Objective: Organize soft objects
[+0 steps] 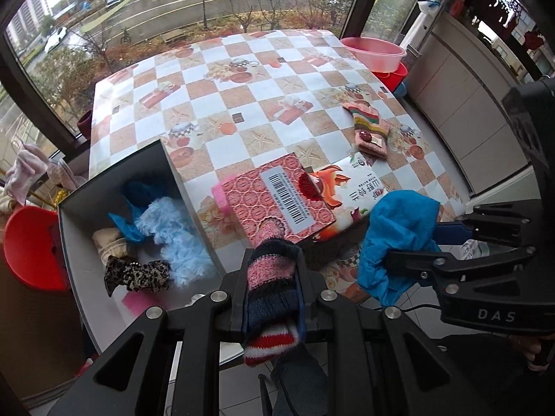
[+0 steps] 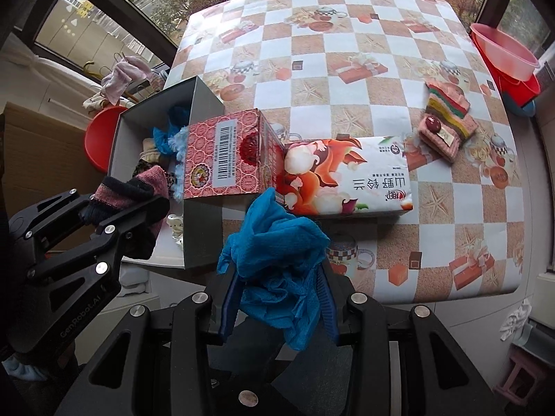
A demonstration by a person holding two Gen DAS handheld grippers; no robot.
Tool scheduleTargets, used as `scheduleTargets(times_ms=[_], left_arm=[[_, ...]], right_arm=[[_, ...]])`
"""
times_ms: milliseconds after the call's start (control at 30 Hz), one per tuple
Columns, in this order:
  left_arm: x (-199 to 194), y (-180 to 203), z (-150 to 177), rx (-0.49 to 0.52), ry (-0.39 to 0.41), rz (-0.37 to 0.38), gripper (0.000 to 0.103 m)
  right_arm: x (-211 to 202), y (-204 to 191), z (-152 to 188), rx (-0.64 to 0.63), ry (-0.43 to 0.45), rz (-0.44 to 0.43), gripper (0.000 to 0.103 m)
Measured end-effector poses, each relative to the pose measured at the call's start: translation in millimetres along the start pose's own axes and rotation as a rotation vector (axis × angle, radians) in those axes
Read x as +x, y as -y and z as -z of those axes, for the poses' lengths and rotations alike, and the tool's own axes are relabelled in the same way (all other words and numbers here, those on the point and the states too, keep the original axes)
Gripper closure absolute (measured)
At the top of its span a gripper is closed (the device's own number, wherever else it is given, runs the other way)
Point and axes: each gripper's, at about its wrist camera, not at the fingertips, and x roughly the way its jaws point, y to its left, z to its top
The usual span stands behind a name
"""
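A striped knitted sock [image 1: 272,277] is clamped in the left gripper [image 1: 272,298] beside the open grey box [image 1: 114,187]. A crumpled blue cloth [image 2: 277,260] is grasped by the right gripper [image 2: 277,298] above the table's [image 2: 347,52] near edge, before the red carton [image 2: 225,156].

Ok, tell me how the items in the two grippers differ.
The left gripper holds a knitted sock striped pink, navy, red and white; the right gripper holds a plain blue cloth. The sock lies straight along the fingers; the cloth is bunched and crumpled. Both are soft and clamped.
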Motion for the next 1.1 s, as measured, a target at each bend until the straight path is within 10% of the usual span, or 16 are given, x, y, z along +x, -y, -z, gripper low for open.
scheduleTargets(times_ms=[1100], left_arm=[[-14.7, -97.2, 60.8, -0.328, 0.023, -0.083, 0.082]], right_arm=[[8.8, -111.5, -30.7, -0.355, -0.056, -0.001, 0.062]])
